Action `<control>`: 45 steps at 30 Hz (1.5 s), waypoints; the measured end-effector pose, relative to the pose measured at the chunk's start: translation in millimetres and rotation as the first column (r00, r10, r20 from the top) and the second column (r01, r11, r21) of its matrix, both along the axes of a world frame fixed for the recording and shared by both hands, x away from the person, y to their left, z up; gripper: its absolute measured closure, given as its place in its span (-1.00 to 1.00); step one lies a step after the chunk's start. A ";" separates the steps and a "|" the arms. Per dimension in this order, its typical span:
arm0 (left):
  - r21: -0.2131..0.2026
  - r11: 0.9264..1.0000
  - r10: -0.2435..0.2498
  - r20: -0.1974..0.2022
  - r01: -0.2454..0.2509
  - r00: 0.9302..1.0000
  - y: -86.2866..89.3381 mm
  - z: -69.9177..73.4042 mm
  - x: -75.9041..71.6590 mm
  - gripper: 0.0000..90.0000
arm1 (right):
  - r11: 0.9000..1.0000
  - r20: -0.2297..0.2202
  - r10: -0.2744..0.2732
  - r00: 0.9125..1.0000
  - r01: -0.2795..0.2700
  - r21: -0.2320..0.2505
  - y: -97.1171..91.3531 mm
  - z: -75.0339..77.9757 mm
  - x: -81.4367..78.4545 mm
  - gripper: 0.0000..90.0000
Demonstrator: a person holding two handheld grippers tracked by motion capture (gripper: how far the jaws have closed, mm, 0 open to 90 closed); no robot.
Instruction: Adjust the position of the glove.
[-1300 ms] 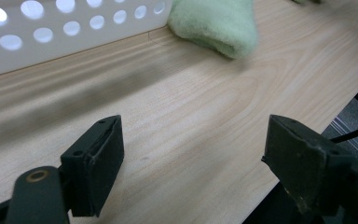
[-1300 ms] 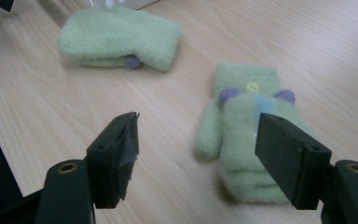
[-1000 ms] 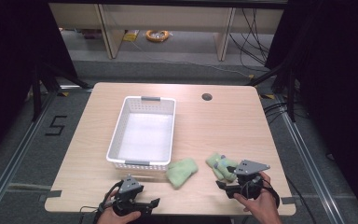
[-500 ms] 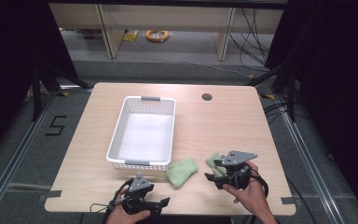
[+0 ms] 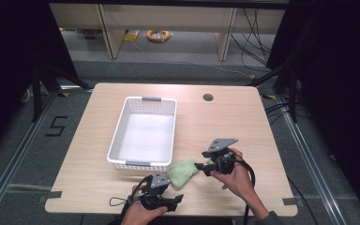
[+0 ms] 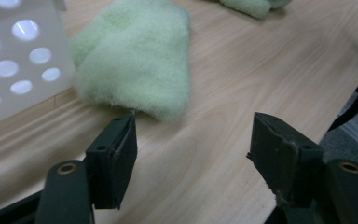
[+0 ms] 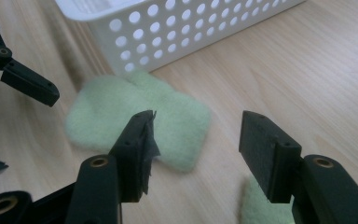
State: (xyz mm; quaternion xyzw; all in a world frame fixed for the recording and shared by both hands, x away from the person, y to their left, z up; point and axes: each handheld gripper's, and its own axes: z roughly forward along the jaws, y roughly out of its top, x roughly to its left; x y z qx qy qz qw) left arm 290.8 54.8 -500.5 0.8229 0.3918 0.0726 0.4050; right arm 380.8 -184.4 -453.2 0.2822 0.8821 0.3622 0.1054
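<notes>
Pale wooden desk point(image 5: 243, 122) carries a green cloth point(image 5: 182, 171) just beside the white basket point(image 5: 143, 133), both tongs, left point(image 5: 171, 202) and right point(image 5: 205, 169), just narrowing yet empty around it, so together they risk colliding.

Pale green fuzzy cloth point(image 5: 182, 171); white basket point(image 5: 122, 131) dotted with round holes; light wood-grain counter point(image 5: 234, 122); black claws.

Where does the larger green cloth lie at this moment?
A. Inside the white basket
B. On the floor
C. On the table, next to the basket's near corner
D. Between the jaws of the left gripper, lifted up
C: the larger green cloth lies flat on the wooden table, beside the near corner of the white basket, and no jaws hold it.
</notes>
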 end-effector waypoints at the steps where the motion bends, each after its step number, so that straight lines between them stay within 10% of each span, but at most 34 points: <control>1: 0.000 1.000 0.000 0.000 0.000 1.000 0.0 0.0 0.0 -0.27 | 1.000 0.000 0.000 1.000 0.000 0.000 0.0 0.0 0.0 0.03; 6: 0.106 0.994 -0.024 0.038 0.020 0.999 -7.7 -2.7 7.2 -0.20 | 1.000 -0.015 -0.007 1.000 0.006 -0.027 11.3 -8.3 13.3 0.04; 16: 0.138 0.990 0.008 0.044 -0.014 0.999 -9.8 -5.2 19.1 -0.14 | 0.998 -0.060 0.025 0.998 -0.028 -0.053 30.9 -20.7 33.1 0.05; 30: 0.141 0.990 0.015 0.057 -0.023 0.998 -7.5 -8.4 25.6 0.33 | 0.997 -0.223 -0.019 0.975 0.001 -0.081 30.6 -35.4 39.1 0.48; 45: 0.088 0.995 -0.047 0.095 0.039 0.994 -1.5 2.5 17.9 0.87 | 1.000 -0.196 0.008 0.981 -0.008 0.001 15.6 -21.4 20.8 0.86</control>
